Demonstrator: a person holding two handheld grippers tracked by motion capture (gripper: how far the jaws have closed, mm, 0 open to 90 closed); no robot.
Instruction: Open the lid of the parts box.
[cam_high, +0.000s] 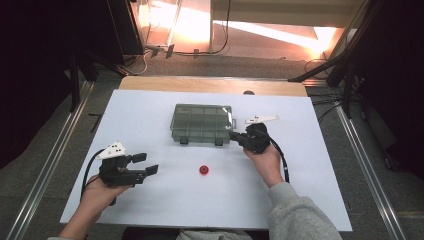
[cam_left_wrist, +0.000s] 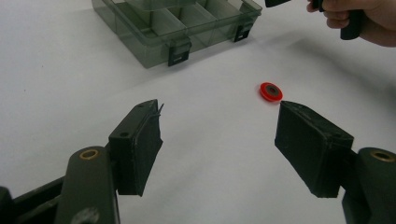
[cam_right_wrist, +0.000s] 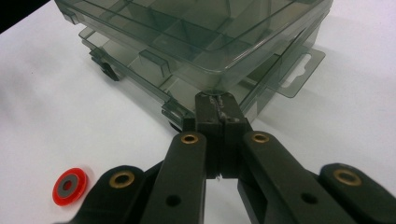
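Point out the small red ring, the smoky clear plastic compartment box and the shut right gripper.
small red ring (cam_high: 203, 170), high view, its rim.
smoky clear plastic compartment box (cam_high: 200, 121), high view, lid centre.
right gripper (cam_right_wrist: 217, 105), right gripper view, closed jaw tips.

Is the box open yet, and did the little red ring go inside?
Not yet. The lid of the compartment box looks slightly raised; the shut right gripper presses at its corner. The red ring lies loose on the white table, and the open left gripper faces it. Picking it up is probably left.

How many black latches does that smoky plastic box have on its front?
2. One latch sits toward the left of the box front edge, the other latch toward the right, nearer the right gripper. Other sides may hide more.
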